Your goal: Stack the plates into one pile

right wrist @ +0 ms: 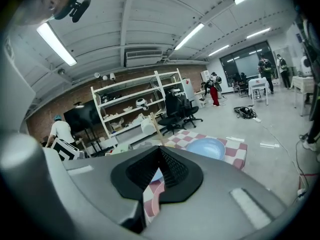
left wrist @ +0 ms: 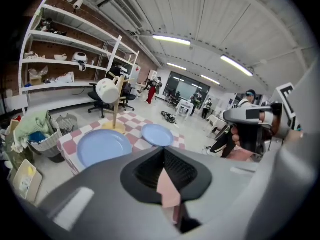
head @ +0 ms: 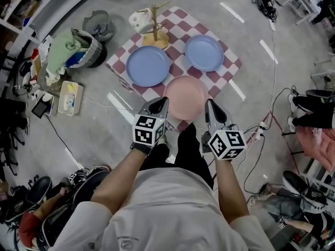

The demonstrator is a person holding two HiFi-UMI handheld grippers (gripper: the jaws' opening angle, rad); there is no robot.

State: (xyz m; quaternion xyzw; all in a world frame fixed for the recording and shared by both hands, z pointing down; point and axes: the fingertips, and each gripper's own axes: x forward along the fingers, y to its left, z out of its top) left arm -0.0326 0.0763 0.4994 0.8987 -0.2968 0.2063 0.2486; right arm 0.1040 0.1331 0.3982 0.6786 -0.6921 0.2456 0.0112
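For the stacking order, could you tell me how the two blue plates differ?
The left blue plate looks wider and shallower; the right blue plate looks smaller and deeper. The left one lies close by the mug stand; the right one lies farther off. Both lie empty on the checked cloth.

The checkered table (head: 177, 20) bears left blue plate (head: 148, 66), right blue plate (head: 204, 53), pink plate (head: 186, 97) and wooden mug stand (head: 155, 35).

A white shelving rack (left wrist: 70, 59) is standing against a brick wall (left wrist: 146, 68). Beside the rack, black office chairs (right wrist: 181, 111) are sitting on the grey floor (head: 104, 135). Above it, tube lights (left wrist: 171, 40) are glowing along a ribbed ceiling (left wrist: 215, 14). Well beyond it, dark windows (left wrist: 187, 86) are closing off the far end.
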